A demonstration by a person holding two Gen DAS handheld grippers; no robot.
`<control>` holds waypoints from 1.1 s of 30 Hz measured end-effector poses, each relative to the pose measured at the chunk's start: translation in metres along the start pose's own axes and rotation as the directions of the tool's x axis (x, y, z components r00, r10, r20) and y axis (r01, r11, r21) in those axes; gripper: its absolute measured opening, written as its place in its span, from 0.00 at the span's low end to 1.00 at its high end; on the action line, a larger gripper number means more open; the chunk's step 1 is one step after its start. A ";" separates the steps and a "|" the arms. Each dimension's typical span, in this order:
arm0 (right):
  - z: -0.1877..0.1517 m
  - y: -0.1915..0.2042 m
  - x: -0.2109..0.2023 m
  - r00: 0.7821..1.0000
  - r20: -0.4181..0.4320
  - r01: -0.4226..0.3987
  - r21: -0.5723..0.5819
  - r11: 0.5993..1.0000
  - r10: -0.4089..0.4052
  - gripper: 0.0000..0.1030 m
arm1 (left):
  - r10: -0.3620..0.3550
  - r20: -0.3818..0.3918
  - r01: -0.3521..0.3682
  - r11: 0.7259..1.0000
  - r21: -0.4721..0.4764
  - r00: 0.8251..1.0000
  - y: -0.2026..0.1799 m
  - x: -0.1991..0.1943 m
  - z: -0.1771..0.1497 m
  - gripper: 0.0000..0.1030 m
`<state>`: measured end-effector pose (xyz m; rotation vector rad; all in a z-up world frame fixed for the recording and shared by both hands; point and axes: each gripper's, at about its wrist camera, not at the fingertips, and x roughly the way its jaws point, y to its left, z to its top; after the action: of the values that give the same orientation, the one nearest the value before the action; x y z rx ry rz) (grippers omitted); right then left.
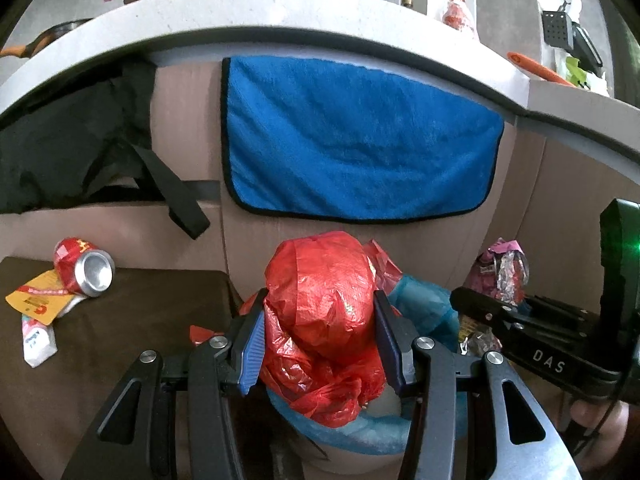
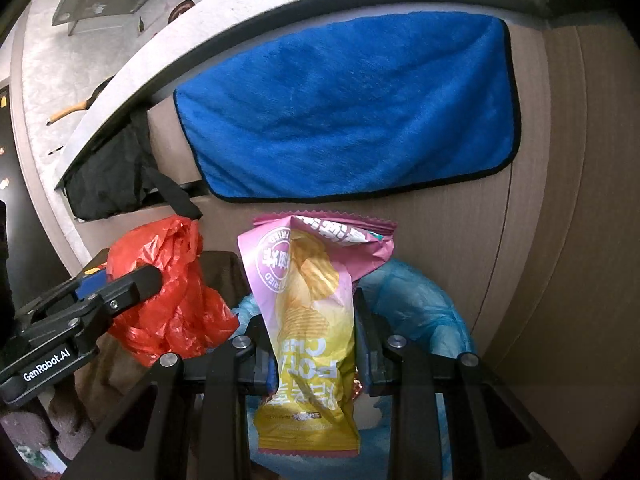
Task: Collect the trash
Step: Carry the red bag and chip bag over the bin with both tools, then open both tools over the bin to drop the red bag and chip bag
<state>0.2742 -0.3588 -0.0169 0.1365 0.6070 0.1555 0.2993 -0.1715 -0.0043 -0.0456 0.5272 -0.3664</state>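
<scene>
My left gripper (image 1: 320,336) is shut on a crumpled red plastic bag (image 1: 320,280) and holds it over a bin lined with a blue bag (image 1: 424,308). My right gripper (image 2: 314,340) is shut on a pink and yellow potato chip bag (image 2: 312,312) above the same blue-lined bin (image 2: 420,304). The red bag also shows in the right wrist view (image 2: 168,292), at the left, with the left gripper (image 2: 120,284) on it. The chip bag (image 1: 500,272) and right gripper (image 1: 480,304) show at the right of the left wrist view.
A dark brown stool (image 1: 132,320) at the left carries a crushed red can (image 1: 84,266), a yellow wrapper (image 1: 38,298) and a small white packet (image 1: 38,340). A blue towel (image 1: 360,140) and a black cloth (image 1: 72,140) hang on the cabinet front under the counter (image 1: 280,8).
</scene>
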 end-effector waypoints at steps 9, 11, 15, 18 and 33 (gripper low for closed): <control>-0.003 -0.014 0.013 1.000 -0.019 -0.001 0.029 1.000 0.002 0.26 | -0.020 -0.037 0.020 1.000 -0.015 0.999 -0.003 0.024 -0.007 0.48; -0.003 -0.016 0.017 1.000 -0.025 -0.004 0.033 0.999 0.005 0.26 | -0.023 -0.049 0.022 1.000 -0.018 0.999 -0.002 0.030 -0.008 0.48; -0.004 -0.017 0.026 0.999 -0.039 0.000 0.032 0.999 0.001 0.26 | -0.024 -0.067 0.023 1.000 -0.015 0.997 -0.002 0.041 -0.012 0.48; -0.006 -0.020 0.033 0.999 -0.048 0.000 0.039 0.999 0.002 0.26 | -0.024 -0.083 0.023 1.000 -0.017 0.996 -0.001 0.051 -0.014 0.48; -0.014 -0.027 0.060 0.995 -0.095 0.004 0.059 0.998 0.001 0.28 | -0.024 -0.138 0.020 0.999 -0.034 0.990 0.005 0.080 -0.020 0.49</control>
<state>0.3181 -0.3729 -0.0662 0.1862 0.7069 0.1431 0.3546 -0.1942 -0.0606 -0.0580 0.6702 -0.3841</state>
